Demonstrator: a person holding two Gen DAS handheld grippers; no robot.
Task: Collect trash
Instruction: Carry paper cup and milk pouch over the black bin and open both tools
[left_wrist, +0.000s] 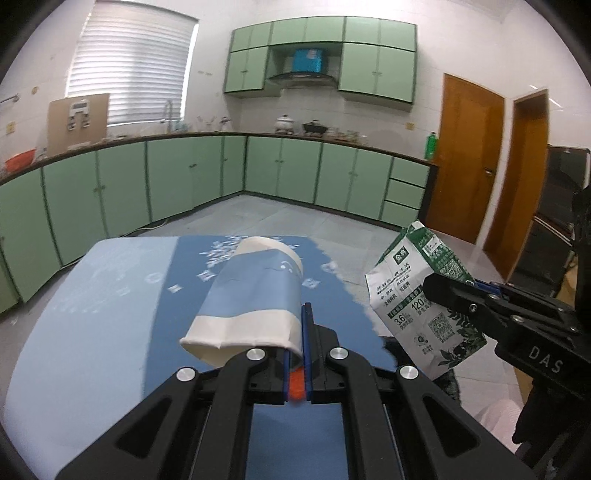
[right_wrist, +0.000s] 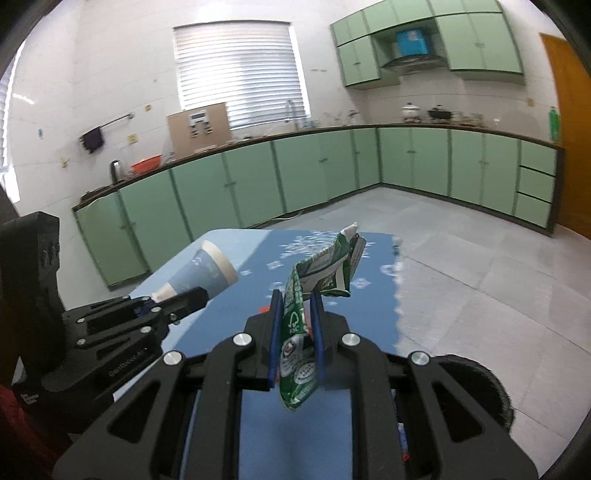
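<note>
left tool (left_wrist: 303, 332) clamped on a flattened blue paper cup (left_wrist: 251, 295), right tool (right_wrist: 295, 332) clamped on a crushed green milk carton (right_wrist: 314, 280), above a blue surface (left_wrist: 110, 295).

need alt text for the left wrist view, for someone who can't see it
The left gripper pinches the rim of a crumpled blue and white paper cup above a blue table. To its right, the right gripper holds a flattened green and white milk carton. Green kitchen cabinets line the walls behind.

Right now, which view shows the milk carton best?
Left wrist view: the carton shows its broad printed face, held by the right gripper. Right wrist view shows it edge-on, crushed between the fingers.
</note>
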